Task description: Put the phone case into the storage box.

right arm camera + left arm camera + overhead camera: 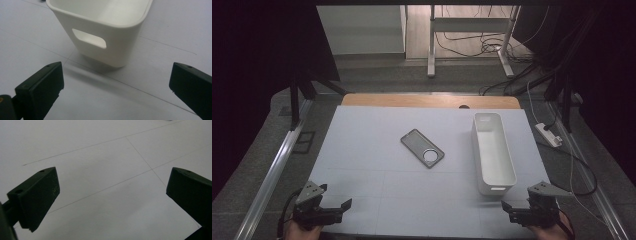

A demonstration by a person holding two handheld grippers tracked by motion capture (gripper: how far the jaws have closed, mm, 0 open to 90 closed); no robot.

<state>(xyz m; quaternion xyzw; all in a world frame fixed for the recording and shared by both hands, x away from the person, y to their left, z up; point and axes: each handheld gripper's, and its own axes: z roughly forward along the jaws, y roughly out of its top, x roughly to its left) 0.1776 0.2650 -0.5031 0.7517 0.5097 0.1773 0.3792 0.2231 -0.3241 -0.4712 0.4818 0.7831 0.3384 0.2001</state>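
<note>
A grey phone case (423,148) with a round camera hole lies flat in the middle of the white mat (362,150). To its right stands a long white bin (493,152), open-topped and with nothing in it. My left gripper (336,202) rests at the mat's near left corner, open, with bare mat between its jaws (112,195). At the near right corner my right gripper (513,206) is open too. In the right gripper view the bin's end wall with its handle slot (120,50) stands just beyond the right gripper (116,85), not touching the jaws.
The mat lies on a wooden table (432,101) framed by metal rails (272,170). A power strip (548,135) and cables lie on the floor to the right. A white desk frame (472,30) stands beyond the table.
</note>
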